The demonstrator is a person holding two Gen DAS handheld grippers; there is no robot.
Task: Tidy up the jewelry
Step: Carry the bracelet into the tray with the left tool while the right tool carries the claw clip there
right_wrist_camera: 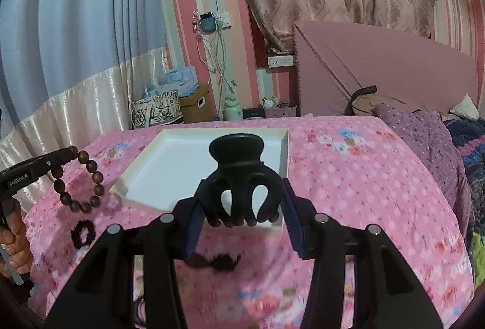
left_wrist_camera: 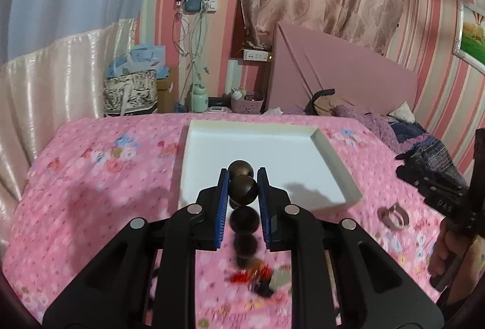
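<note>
My left gripper [left_wrist_camera: 242, 188] is shut on a brown wooden bead bracelet [left_wrist_camera: 243, 191], which hangs above the pink bedspread just before the near edge of the white tray [left_wrist_camera: 327, 153]. The bracelet also shows in the right wrist view [right_wrist_camera: 91, 177], dangling from the left gripper [right_wrist_camera: 65, 157] left of the tray [right_wrist_camera: 142, 165]. My right gripper [right_wrist_camera: 241, 211] is shut on a black hair claw clip [right_wrist_camera: 239, 174] and holds it over the tray's near corner. The right gripper [left_wrist_camera: 436, 186] appears at the right edge of the left wrist view.
On the floral bedspread lie a black scrunchie [right_wrist_camera: 82, 233], a dark hair tie [right_wrist_camera: 216, 261], a pinkish ring-shaped band [left_wrist_camera: 393, 217] and a blurred red and black item [left_wrist_camera: 257, 276]. A purple quilt [right_wrist_camera: 424, 141] is bunched at the right.
</note>
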